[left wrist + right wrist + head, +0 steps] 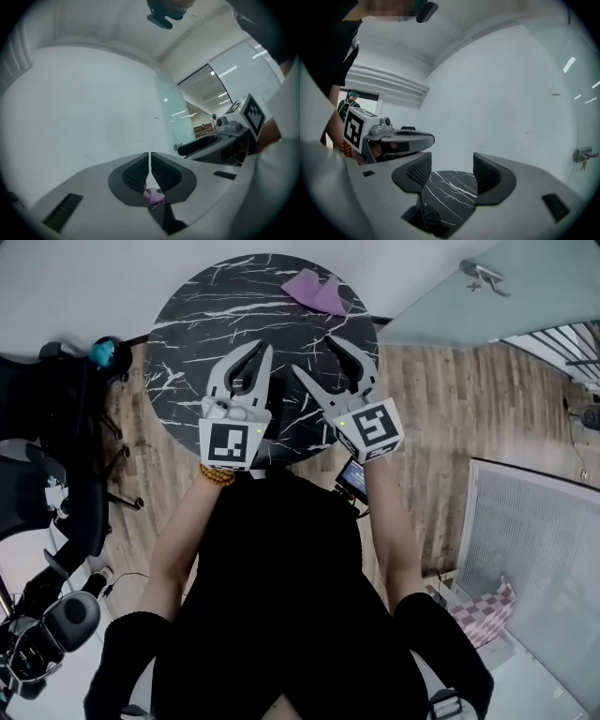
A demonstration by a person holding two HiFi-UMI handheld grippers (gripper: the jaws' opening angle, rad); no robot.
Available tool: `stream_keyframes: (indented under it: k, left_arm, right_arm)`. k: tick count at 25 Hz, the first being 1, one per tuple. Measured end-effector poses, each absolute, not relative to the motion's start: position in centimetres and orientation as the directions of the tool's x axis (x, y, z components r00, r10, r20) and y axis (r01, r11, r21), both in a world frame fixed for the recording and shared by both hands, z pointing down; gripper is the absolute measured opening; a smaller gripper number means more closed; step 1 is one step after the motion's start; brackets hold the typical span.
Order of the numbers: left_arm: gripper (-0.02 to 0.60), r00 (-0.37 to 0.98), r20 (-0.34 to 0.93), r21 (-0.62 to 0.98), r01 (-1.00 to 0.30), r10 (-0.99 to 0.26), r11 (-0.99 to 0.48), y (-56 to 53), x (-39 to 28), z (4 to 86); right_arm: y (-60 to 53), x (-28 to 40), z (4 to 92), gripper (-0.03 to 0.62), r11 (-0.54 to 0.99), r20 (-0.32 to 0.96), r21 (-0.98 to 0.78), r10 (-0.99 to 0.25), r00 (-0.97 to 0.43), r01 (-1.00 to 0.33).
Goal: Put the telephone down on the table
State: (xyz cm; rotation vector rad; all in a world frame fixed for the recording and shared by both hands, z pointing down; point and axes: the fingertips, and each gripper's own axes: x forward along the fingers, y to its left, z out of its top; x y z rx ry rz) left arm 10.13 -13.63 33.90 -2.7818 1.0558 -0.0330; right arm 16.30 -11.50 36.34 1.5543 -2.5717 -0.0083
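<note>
Both grippers hover over the near half of a round black marble table (187, 324). My left gripper (262, 346) is shut, its jaws nearly touching with nothing between them (150, 161). My right gripper (313, 353) is open and empty, and the marble shows between its pads (451, 171). A dark flat thing (274, 401), possibly the telephone, lies on the table between the two grippers; I cannot make it out clearly. A small device with a lit screen (353, 478) sits at the person's waist below the table's near edge.
A purple cloth (317, 291) lies crumpled at the table's far side and shows beyond the left jaws (153, 197). A black office chair (66, 427) stands to the left. A glass door (487, 287) and a white panel (534, 540) are to the right.
</note>
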Motion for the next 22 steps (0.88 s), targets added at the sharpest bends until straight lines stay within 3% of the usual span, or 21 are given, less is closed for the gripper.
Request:
stream_keyframes:
  k: [5,8,22]
  left_arm:
    - [0.025,0.742,-0.051,-0.163,-0.667,-0.669,-0.727,-13.5,9.9,33.2]
    - [0.023,0.739,-0.05,-0.159,-0.67,-0.671,-0.726,-13.5,9.5,33.2]
    - [0.023,0.732,-0.029,-0.151,-0.676,-0.681,-0.721,-13.0,8.0,33.8]
  right_arm:
    - [-10.9,16.4,34.7,0.286,0.438,0.092,0.141,-0.899,-0.428,-0.888]
    - [-10.6,16.8,33.4,0.129,0.38,0.04,0.179,-0.925,-0.379,-0.908]
    - [-9.6,17.3,32.6,0.098,0.302,-0.01,0.171,-0.951,-0.308,-0.938]
